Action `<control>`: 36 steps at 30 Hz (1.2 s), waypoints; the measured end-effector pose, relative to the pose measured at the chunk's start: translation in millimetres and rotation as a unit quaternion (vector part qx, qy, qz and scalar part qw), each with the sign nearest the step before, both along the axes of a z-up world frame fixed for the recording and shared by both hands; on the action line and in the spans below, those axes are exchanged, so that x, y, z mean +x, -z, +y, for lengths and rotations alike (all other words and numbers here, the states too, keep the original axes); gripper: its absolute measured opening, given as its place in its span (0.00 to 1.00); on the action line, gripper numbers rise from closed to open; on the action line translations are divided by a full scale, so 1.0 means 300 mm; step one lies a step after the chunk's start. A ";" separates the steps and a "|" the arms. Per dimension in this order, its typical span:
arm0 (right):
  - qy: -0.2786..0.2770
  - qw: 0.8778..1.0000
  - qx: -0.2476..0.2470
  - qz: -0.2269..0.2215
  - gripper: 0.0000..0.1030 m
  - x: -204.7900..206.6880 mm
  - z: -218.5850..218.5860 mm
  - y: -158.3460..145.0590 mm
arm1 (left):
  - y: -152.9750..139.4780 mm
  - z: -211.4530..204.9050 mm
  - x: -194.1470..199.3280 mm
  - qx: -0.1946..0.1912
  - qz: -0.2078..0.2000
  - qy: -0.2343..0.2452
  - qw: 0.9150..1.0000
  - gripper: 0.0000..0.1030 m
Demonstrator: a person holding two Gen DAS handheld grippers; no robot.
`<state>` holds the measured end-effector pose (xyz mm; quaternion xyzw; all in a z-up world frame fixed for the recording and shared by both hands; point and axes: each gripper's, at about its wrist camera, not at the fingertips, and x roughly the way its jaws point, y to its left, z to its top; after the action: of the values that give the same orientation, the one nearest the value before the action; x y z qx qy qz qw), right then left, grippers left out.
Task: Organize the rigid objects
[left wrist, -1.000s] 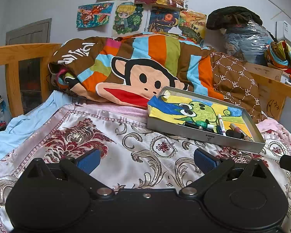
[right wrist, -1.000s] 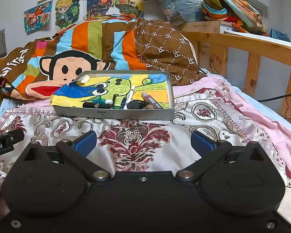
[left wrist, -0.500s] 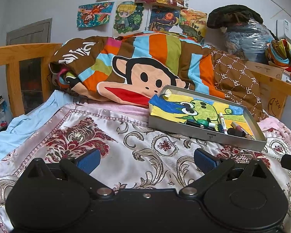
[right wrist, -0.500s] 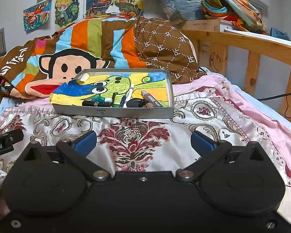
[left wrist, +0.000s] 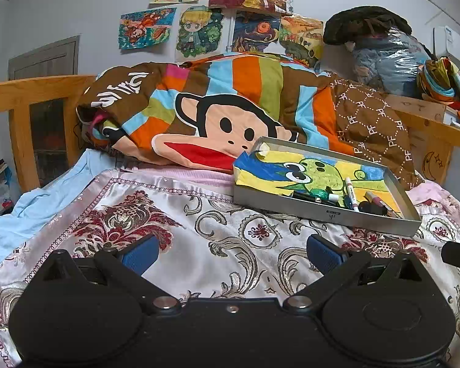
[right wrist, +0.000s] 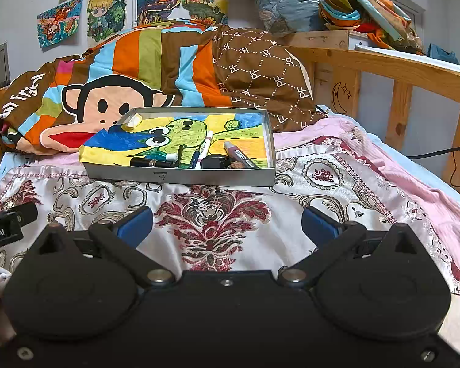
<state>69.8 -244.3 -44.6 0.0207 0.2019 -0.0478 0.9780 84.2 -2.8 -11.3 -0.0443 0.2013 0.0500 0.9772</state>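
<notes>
Tray (right wrist: 181,178) of pens ahead of right claw (right wrist: 227,225), both claws wide apart, empty

My left gripper (left wrist: 231,253) sits low in the bottom of its frame, jaws spread wide, the two blue fingertips (left wrist: 139,253) far apart with nothing between them. My right gripper (right wrist: 227,225) fills the bottom of its own view the same way, blue fingertips (right wrist: 317,225) wide apart and empty. At the left edge of the right view, the tip of my left gripper shows.
</notes>
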 end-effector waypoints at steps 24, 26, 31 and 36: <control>0.000 1.000 -0.001 0.001 1.00 0.002 0.000 0.002 | 0.007 -0.013 -0.004 0.011 0.008 0.005 1.000 0.99; -0.001 1.000 0.000 0.001 1.00 0.000 -0.001 0.002 | 0.006 -0.014 -0.005 0.013 0.007 0.004 1.000 0.99; -0.001 1.000 -0.001 0.001 1.00 0.000 0.001 0.002 | 0.006 -0.013 -0.006 0.013 0.007 0.001 1.000 0.99; -0.001 1.000 -0.001 0.001 1.00 0.000 0.001 0.002 | 0.005 -0.012 -0.007 0.010 0.008 0.000 1.000 0.99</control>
<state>69.8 -243.9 -45.3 0.0199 0.2026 -0.0474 0.9779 82.0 -6.3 -12.9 -0.0339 0.2082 0.0524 0.9761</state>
